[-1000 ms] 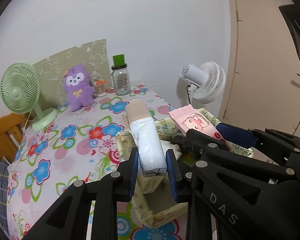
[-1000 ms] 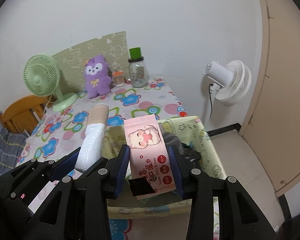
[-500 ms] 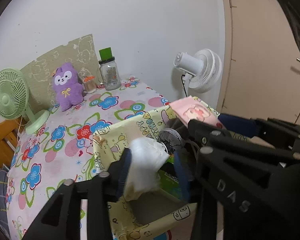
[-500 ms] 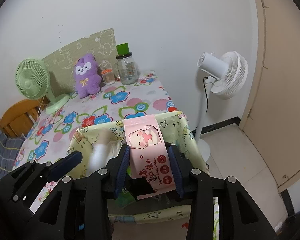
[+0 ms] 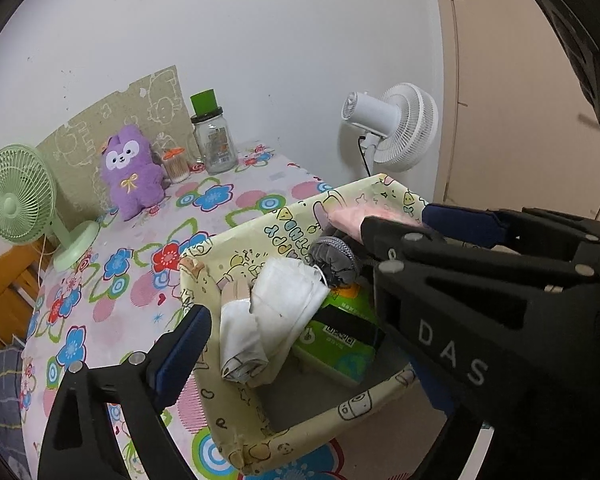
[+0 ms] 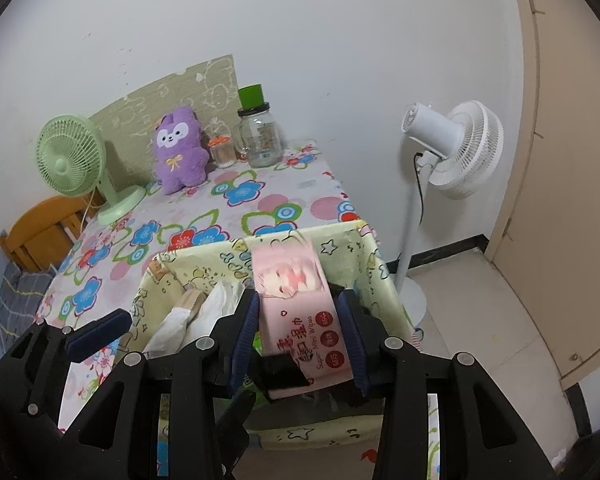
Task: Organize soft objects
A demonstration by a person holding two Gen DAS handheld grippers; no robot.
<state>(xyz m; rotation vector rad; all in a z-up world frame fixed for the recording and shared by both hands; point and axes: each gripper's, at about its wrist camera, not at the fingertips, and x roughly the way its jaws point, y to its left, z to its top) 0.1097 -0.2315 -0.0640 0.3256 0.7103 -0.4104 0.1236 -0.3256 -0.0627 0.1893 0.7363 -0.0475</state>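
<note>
right wrist: right tool [image 6: 298,334] clamps pink wipes pack [image 6: 300,312] – left tool [image 5: 296,344] opening (nothing gripped).

Floral-cloth table [image 5: 220,216]: green fan [image 5: 18,196], purple plush [image 5: 130,172], jar [image 5: 214,140], fabric bin [image 5: 300,432].

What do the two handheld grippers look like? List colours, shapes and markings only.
Both are matte black plastic scissor-style linkages with cut-out slots and round silver rivets at the joints. Each finger ends in a ribbed dark-blue pad. The left gripper and right gripper look alike; white letters "DAS" show on the right one's frame. No cables or sleeves show.
</note>
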